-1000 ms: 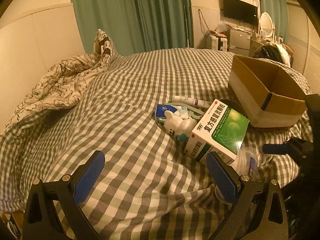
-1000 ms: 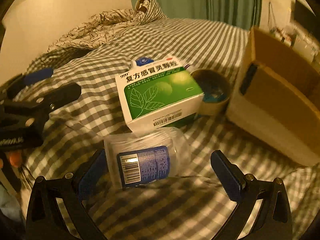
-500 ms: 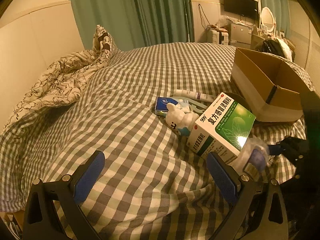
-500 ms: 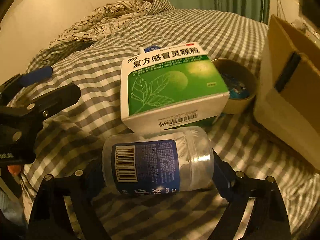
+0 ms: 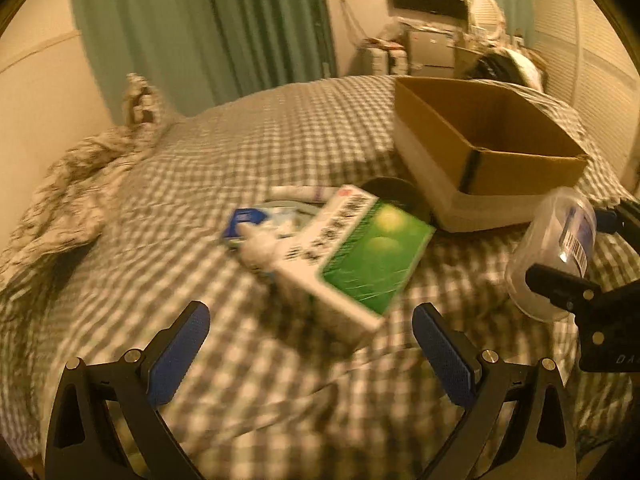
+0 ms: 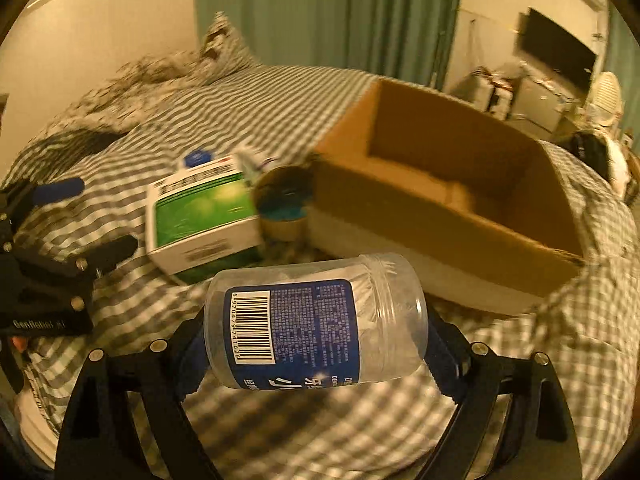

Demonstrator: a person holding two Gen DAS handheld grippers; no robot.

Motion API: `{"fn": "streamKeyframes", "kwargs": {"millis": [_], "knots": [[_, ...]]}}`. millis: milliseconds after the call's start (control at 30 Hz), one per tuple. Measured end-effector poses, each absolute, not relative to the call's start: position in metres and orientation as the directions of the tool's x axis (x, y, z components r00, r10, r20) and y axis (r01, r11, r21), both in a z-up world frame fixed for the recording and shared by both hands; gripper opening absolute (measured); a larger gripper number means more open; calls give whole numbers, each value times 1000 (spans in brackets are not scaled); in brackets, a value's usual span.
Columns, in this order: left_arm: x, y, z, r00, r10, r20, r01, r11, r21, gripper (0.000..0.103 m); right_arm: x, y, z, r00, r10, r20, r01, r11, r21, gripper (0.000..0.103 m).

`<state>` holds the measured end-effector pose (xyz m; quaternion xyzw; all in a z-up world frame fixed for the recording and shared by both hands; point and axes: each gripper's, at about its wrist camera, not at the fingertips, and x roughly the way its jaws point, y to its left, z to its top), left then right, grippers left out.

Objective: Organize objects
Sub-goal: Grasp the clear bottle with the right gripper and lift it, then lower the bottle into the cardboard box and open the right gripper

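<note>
Two hand-held grippers hover over a bed covered in a gray-and-white checked sheet [image 5: 248, 168]. Right gripper [image 6: 314, 334] is clenched around a clear plastic jar [image 6: 316, 320] with a blue label and barcode; the jar lies sideways between the blue pads, lifted off the sheet. From the left camera, that same jar [image 5: 556, 248] appears at the right edge, in front of an open cardboard box [image 5: 480, 152]. Left gripper [image 5: 308, 344] is released, its blue pads spread wide apart with nothing between them, above the sheet near a green-and-white medicine carton [image 5: 356, 260]. Beside the carton lie a small white toy [image 5: 260, 246], a blue packet [image 5: 240, 222] and a white tube [image 5: 300, 191]; these are blurred. A roll of tape [image 6: 284, 204] sits between the carton and the cardboard box, touching the box wall. Green curtains [image 5: 208, 28] hang behind the bed.
</note>
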<state>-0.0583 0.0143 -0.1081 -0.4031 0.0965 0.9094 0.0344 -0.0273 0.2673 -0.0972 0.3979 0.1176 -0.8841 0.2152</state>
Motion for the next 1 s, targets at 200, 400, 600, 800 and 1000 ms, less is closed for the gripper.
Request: {"fn": "streamKeyframes", "kwargs": {"millis": [200,400,600,800,1000], "knots": [[-87,30,-123,-658,0,-753,-245,-946,214,103,-34,286,-93,-601,-275,-750,445,-895,-29,89],[-118,38,-145,-599,15,-800,-313,-925,217,103,-40,285,-101,-587,-301,-752,453,-892,3,89],[-129,48,-157,-581,1,-814,-340,-909,242,103,-43,291,-109,-573,-304,-761,448,-894,20,89],[-118,50,-148,-600,29,-800,-353,-907,231,95,-39,293,-105,-584,-302,-754,447,-895,12,89],[-105,45,-134,-594,50,-803,-335,-923,190,92,-26,292,-87,-613,-295,-733,441,-897,-8,89]]}}
